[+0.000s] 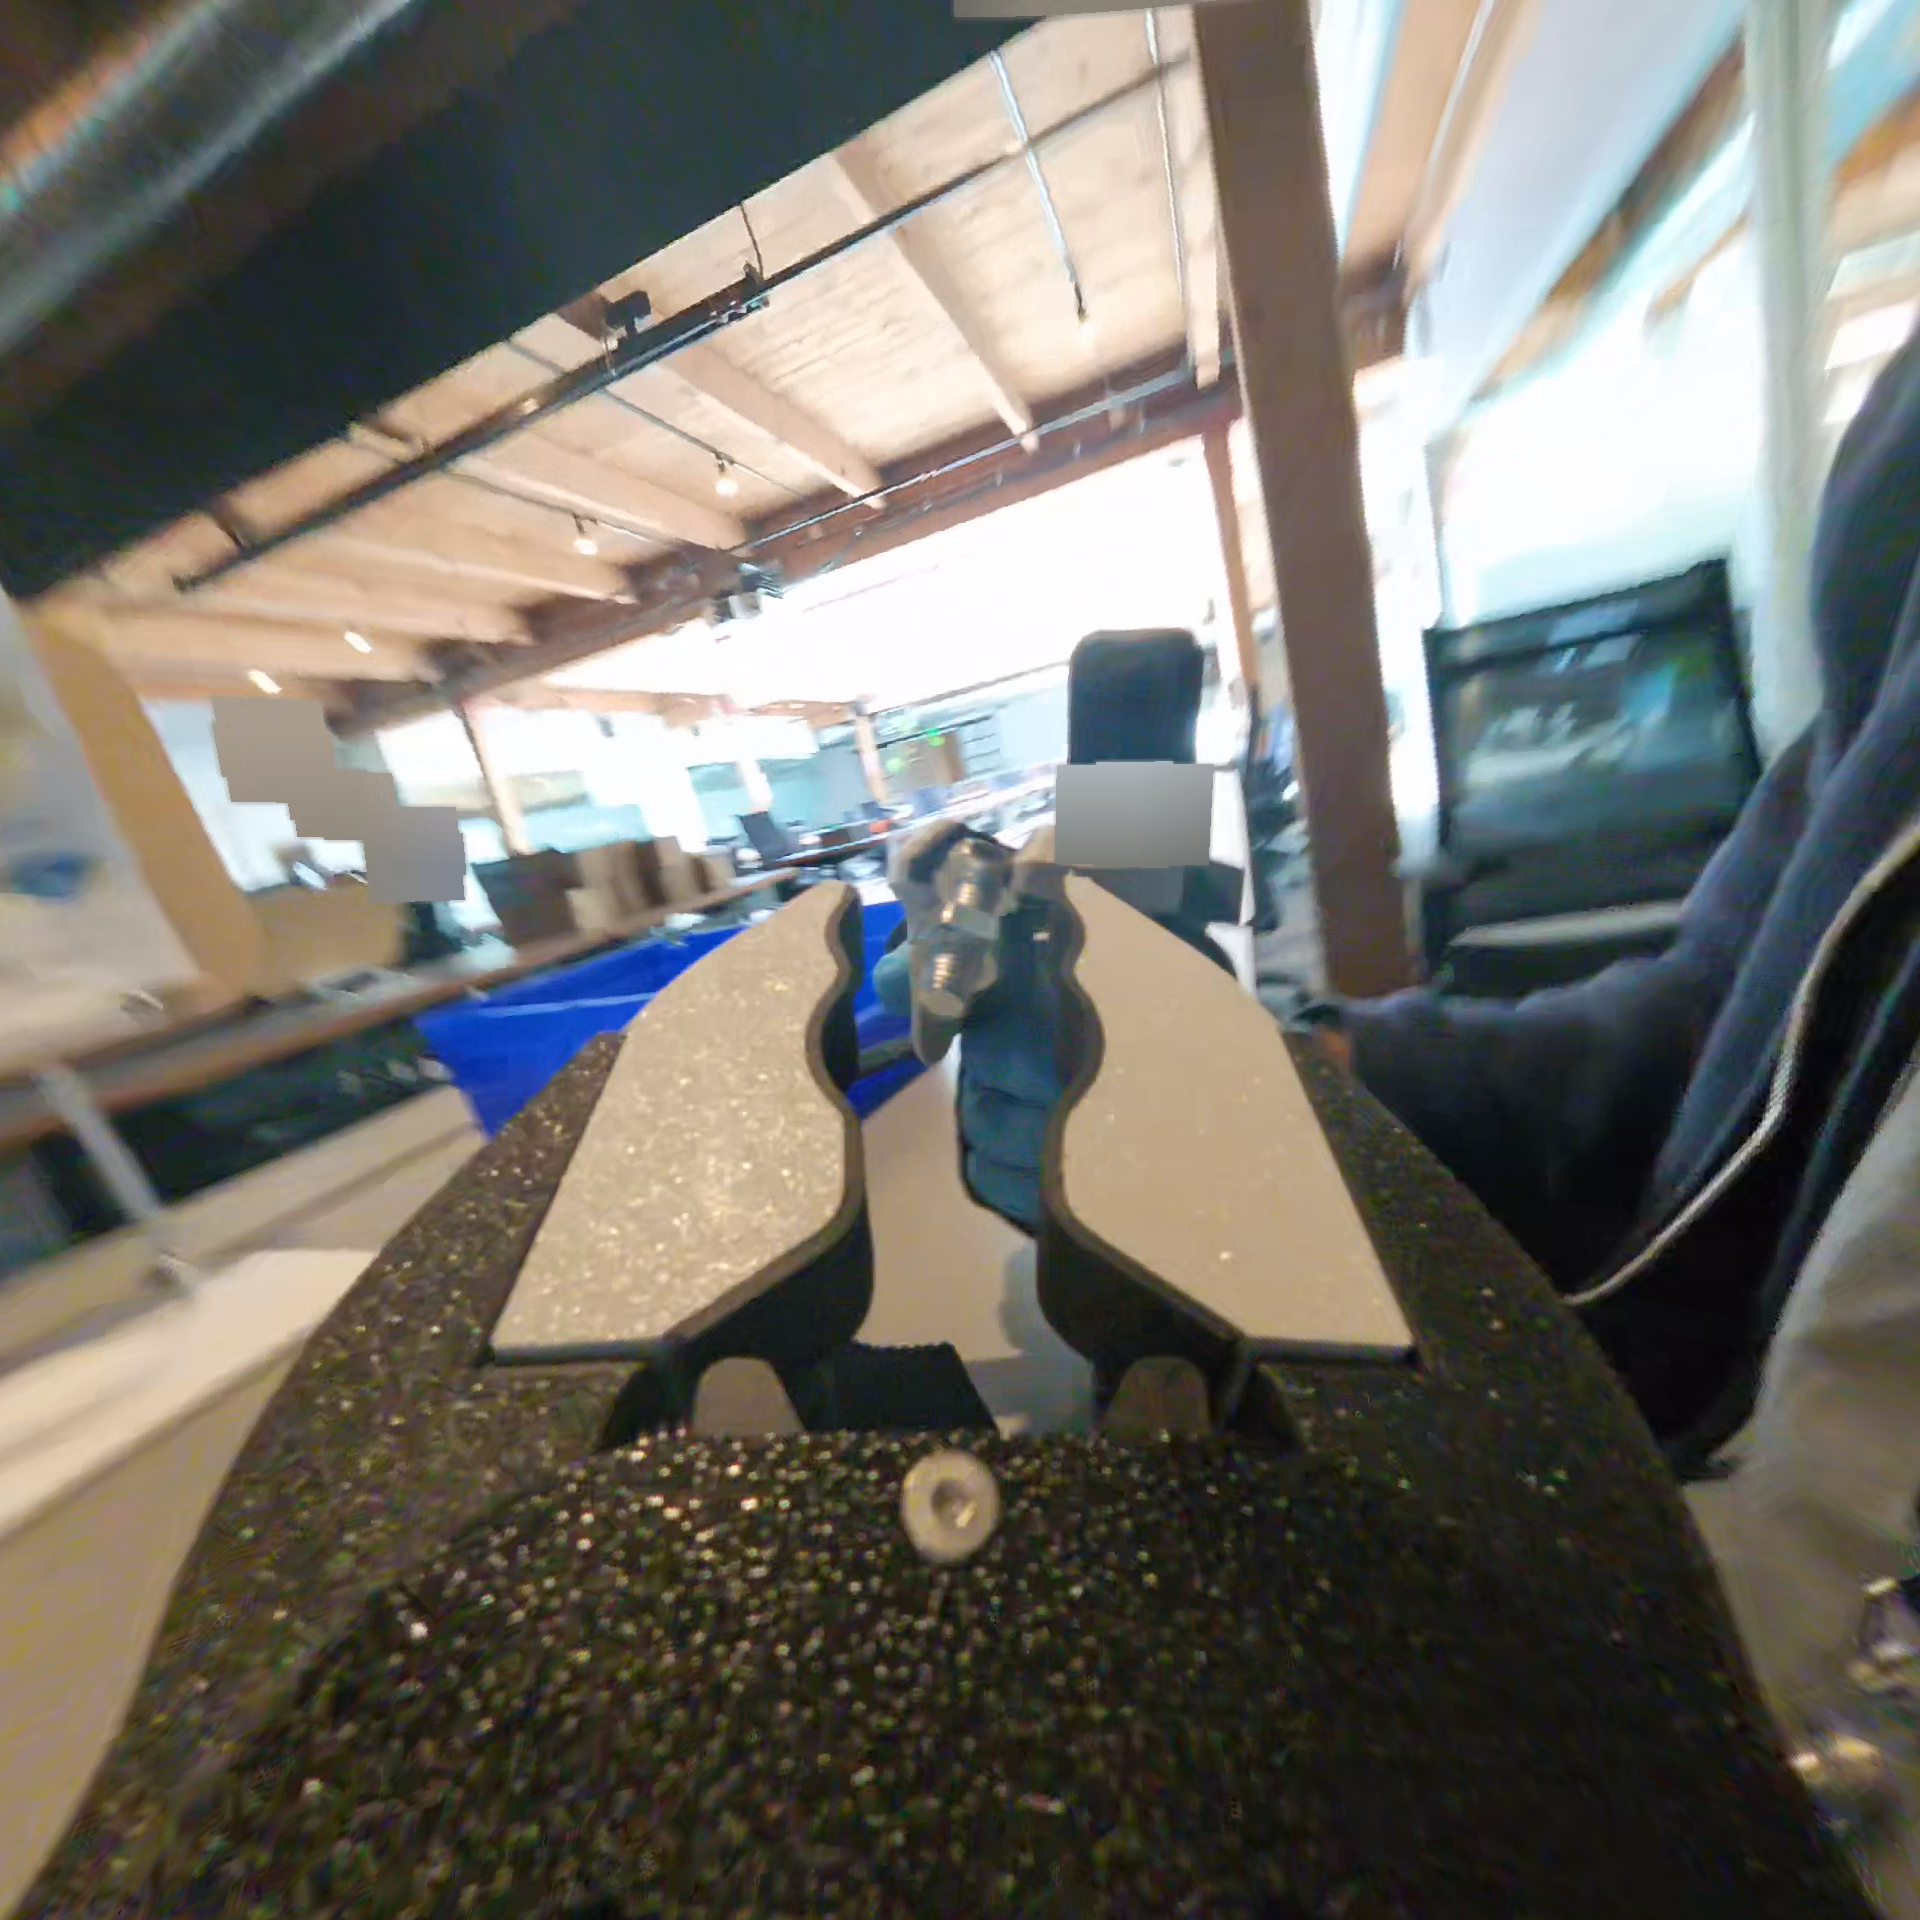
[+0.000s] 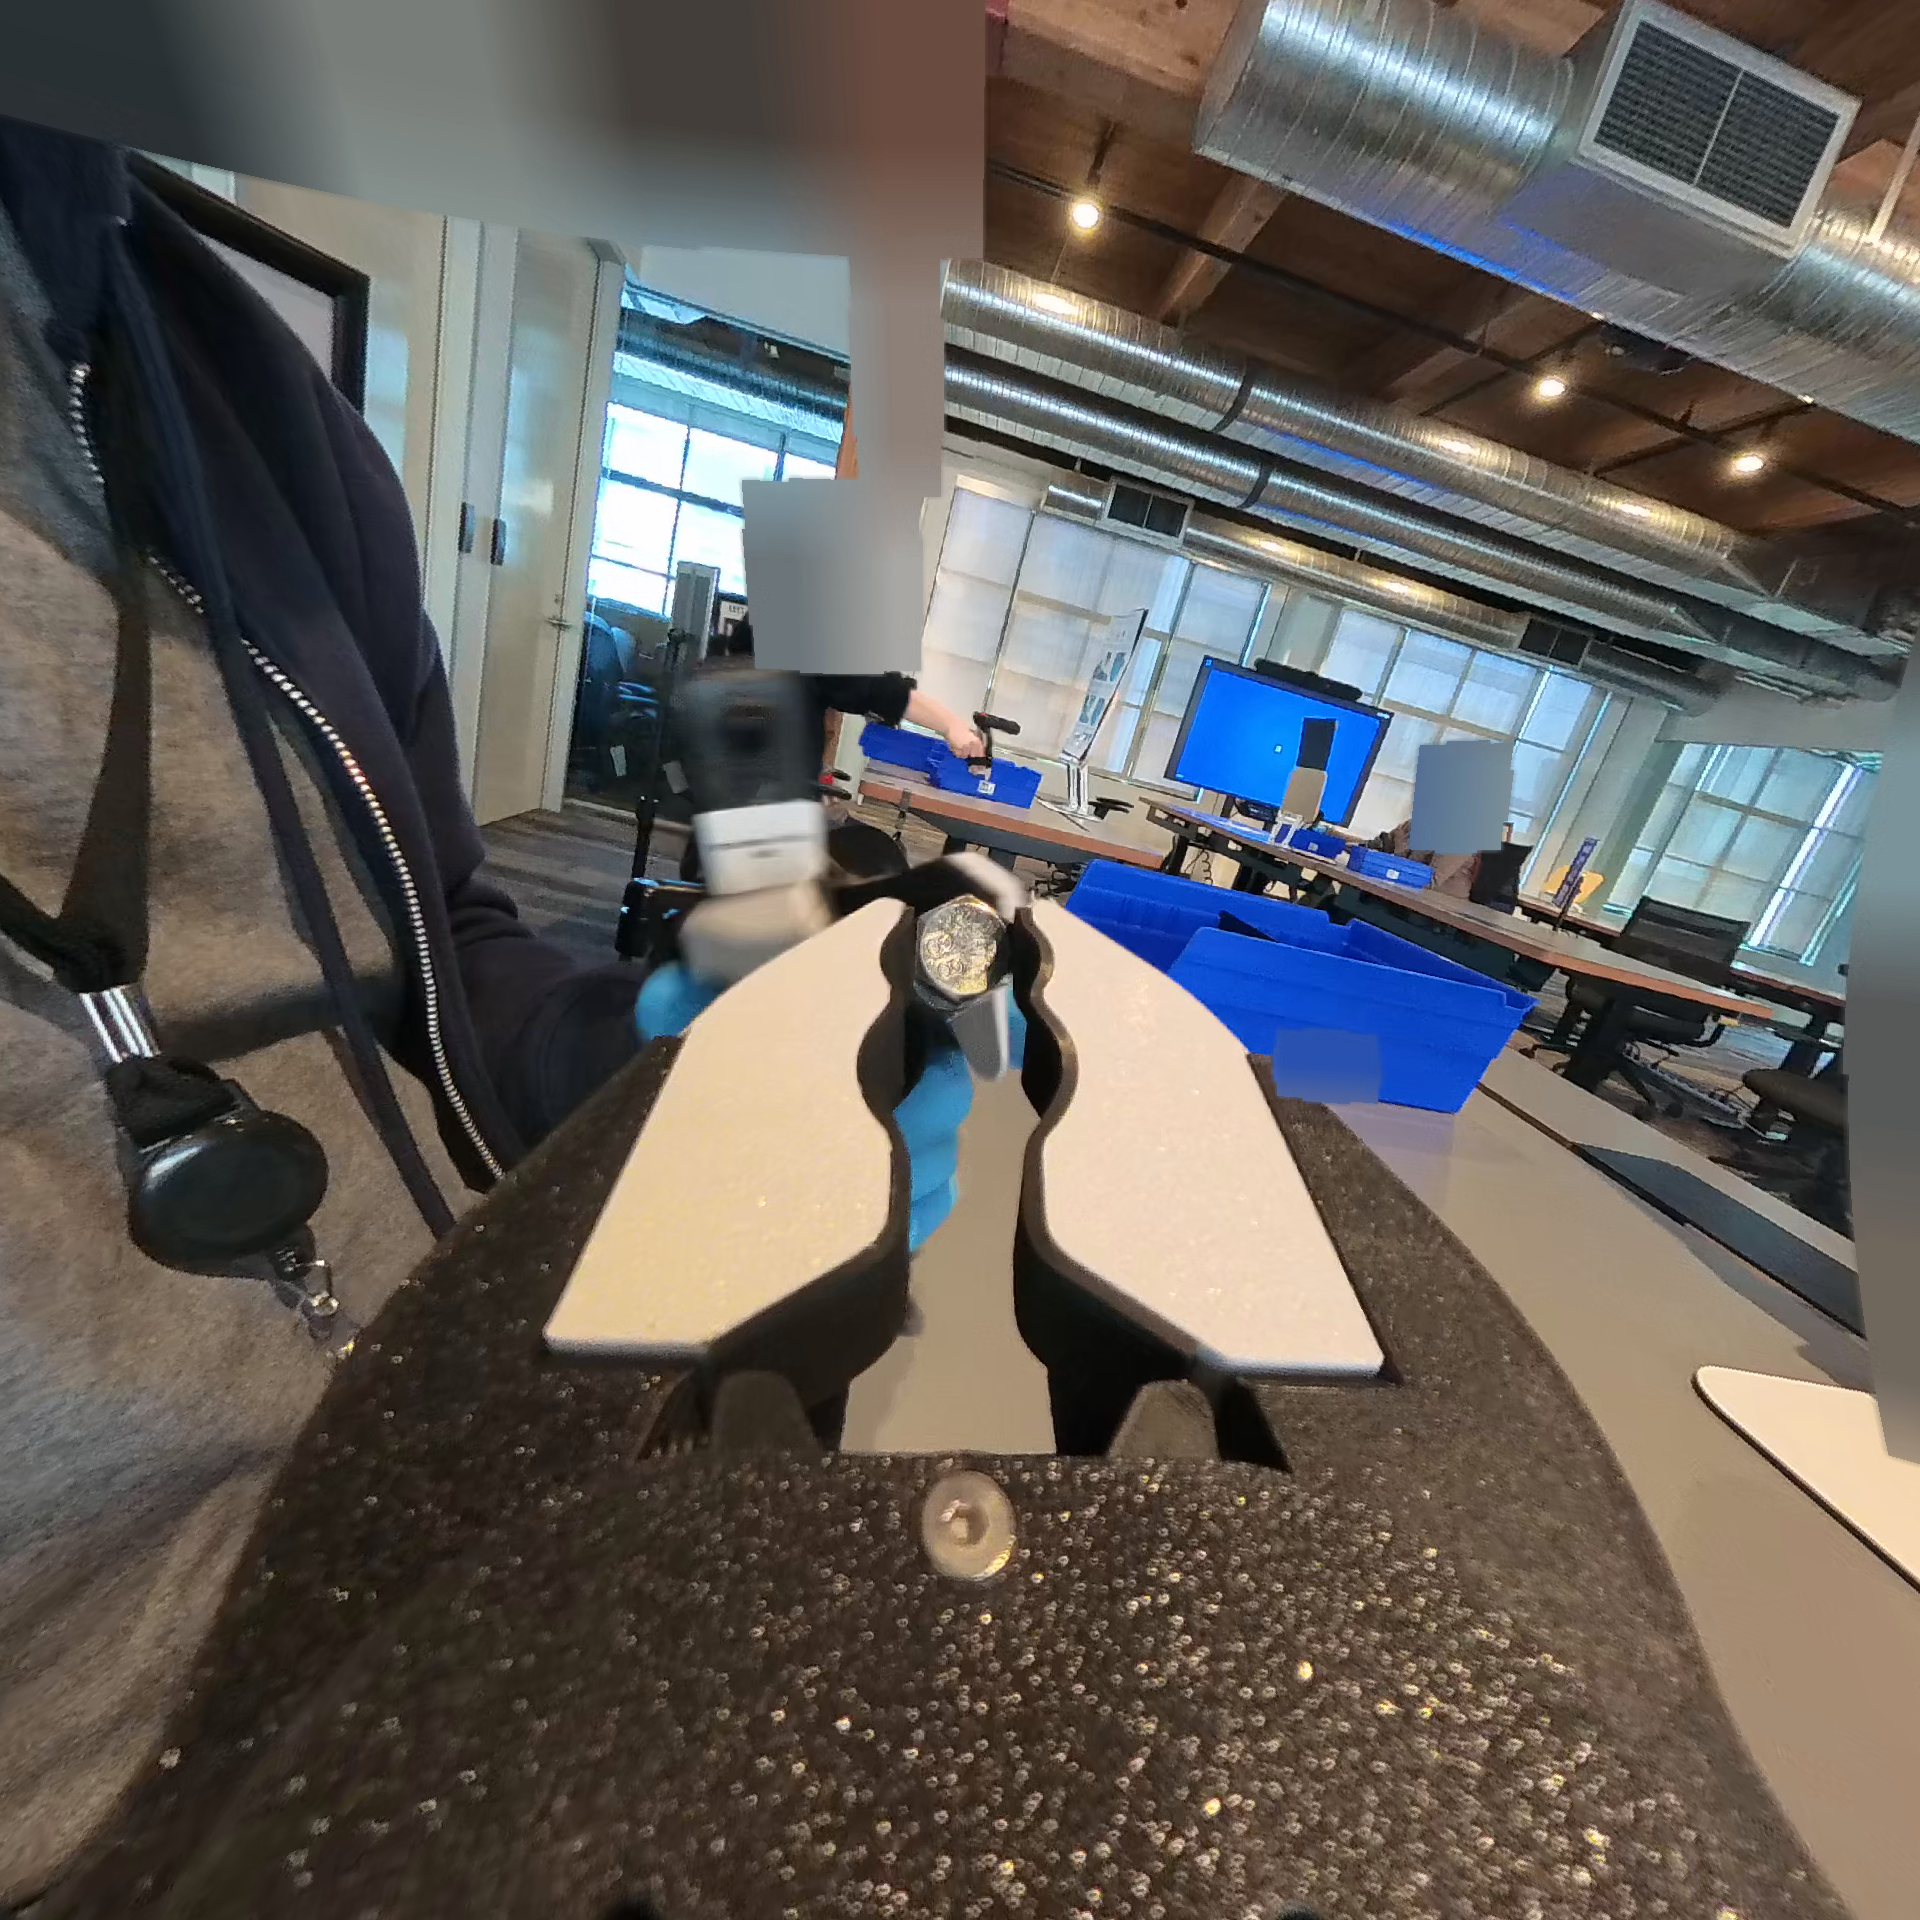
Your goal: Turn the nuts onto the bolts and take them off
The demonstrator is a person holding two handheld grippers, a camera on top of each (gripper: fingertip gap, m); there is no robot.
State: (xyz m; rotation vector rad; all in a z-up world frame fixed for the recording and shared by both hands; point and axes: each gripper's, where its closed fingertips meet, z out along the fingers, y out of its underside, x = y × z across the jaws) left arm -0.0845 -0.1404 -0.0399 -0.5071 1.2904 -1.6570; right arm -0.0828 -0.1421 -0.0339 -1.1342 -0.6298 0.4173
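Note:
A silver bolt point(image 1: 948, 961) points its threaded end at the left wrist camera, with a silver nut point(image 1: 975, 875) on its shank. My left gripper point(image 1: 956, 900) is open, its fingertips on either side of the nut with a gap on each side. My right gripper point(image 2: 961, 927) is shut on the bolt's hex head point(image 2: 961, 951) and holds it in the air. In the right wrist view the left gripper's body point(image 2: 753, 847) shows just beyond the bolt. In the left wrist view the right gripper's grey fingertips point(image 1: 914, 857) show behind the nut.
A blue-gloved hand point(image 2: 935, 1132) is below the bolt. Blue bins point(image 2: 1340, 997) stand on the grey table point(image 2: 1558, 1299) to the right. The person's dark jacket point(image 2: 260, 623) is close on the left. Desks, a screen and other people are farther back.

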